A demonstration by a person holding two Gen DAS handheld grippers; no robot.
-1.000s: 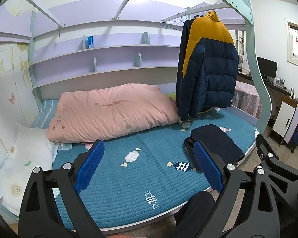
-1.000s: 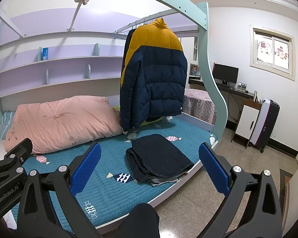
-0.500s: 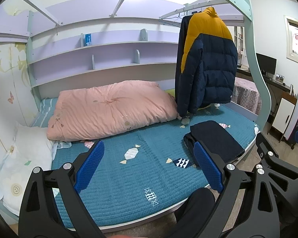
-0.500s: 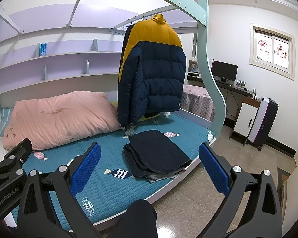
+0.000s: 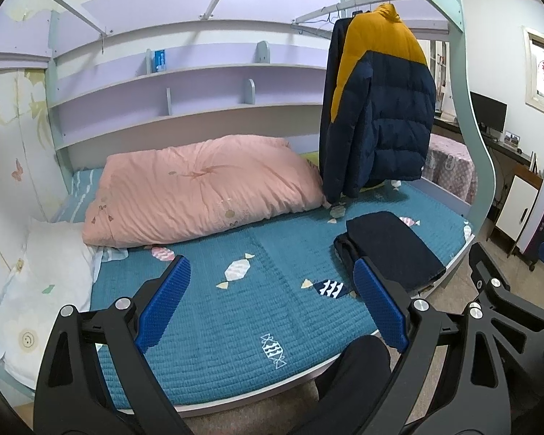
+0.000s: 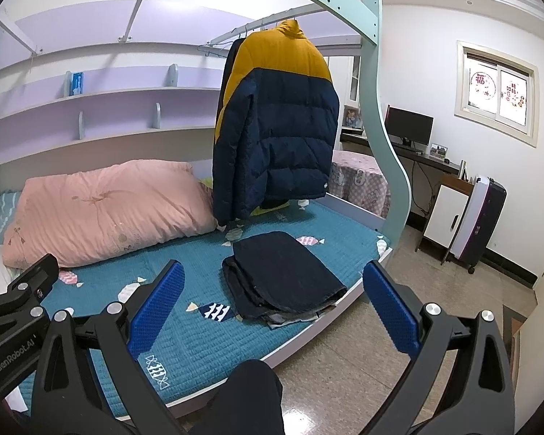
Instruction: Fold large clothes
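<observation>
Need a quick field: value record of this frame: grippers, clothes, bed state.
left gripper: open, empty, above the bed's near edge
right gripper: open, empty
puffer jacket: navy and yellow, hanging on the rail over the bed
folded dark garment: lying flat near the bed's edge
pink duvet: bunched at the back
bedspread: teal, bare in the middle
pillow: white, far left

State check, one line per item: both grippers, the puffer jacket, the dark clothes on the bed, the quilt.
left gripper: open, empty
right gripper: open, empty
navy and yellow puffer jacket: hanging from rail, unfolded
dark navy folded clothes: folded, stacked at bed edge
pink quilt: bunched on the teal bedspread
</observation>
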